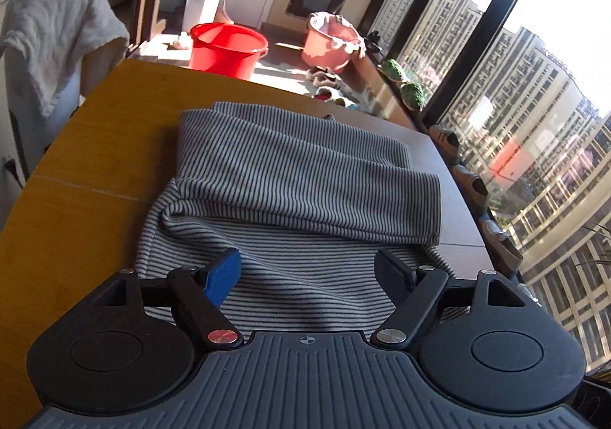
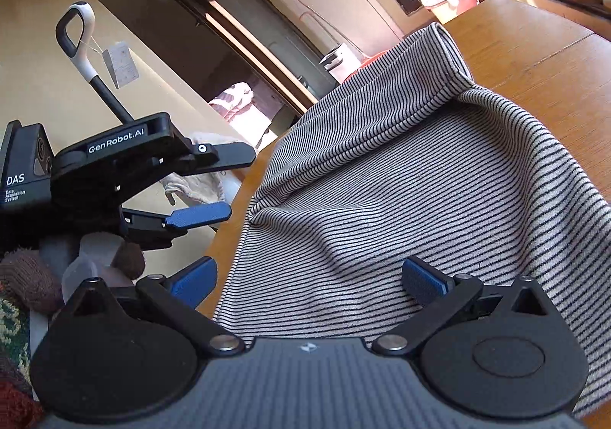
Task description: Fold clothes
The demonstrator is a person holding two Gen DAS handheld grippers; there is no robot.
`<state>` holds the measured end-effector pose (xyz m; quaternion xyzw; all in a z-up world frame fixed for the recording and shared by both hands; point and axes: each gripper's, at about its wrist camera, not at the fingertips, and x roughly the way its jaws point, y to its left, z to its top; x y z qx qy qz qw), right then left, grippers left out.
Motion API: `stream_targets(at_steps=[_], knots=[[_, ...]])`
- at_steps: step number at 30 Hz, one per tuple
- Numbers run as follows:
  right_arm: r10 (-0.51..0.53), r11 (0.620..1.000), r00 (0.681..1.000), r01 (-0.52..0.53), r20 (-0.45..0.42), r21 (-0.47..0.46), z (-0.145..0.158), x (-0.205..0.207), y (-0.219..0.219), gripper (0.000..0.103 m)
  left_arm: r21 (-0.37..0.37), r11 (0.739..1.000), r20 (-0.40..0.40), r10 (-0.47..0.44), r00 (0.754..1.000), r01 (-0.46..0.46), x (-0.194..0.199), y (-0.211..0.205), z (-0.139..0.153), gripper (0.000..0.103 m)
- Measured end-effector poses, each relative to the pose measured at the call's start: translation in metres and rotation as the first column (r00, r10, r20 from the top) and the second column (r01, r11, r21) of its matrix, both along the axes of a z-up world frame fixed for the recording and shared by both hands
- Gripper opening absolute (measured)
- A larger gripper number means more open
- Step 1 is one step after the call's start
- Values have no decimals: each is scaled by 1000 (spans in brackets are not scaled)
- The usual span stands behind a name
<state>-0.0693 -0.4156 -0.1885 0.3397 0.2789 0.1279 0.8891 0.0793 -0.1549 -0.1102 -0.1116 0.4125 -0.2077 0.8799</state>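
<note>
The garment lay folded over itself on the surface; two buckets sat on the floor beyond its far edge, a towel draped far left.

Left gripper, at 9 o'clock in right-wrist view: "GenRobot.AI" on top; "DAS Data Acquisition System" on its body.

Left wrist view looks forward and down over its own gripper, close above the striped cloth on the table, facing the window. Right wrist view sits close and low, rolled. Both share cloth and table; the right also catches the left gripper.
</note>
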Motion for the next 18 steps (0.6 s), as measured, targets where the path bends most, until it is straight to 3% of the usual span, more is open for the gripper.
stream_targets(at_steps=[4, 7, 10, 13, 18], knots=[[-44, 998, 999, 44, 0, -41, -2, -2, 12, 103, -59, 998, -15, -16, 1000, 15, -9, 21, -30, 92], [-15, 999, 1000, 14, -15, -49, -1, -1, 16, 103, -107, 993, -35, -63, 997, 58, -18, 25, -52, 95], [28, 999, 999, -30, -40, -36, 3, 1, 14, 103, -116, 988, 27, -96, 995, 98, -27, 28, -56, 99], [-12, 999, 999, 10, -49, -43, 7, 1, 13, 103, -202, 975, 7, -98, 995, 98, -24, 39, -60, 101], [-68, 980, 997, 74, 35, -186, 26, 8, 17, 103, -234, 966, 1, -114, 994, 111, -24, 55, -63, 101]])
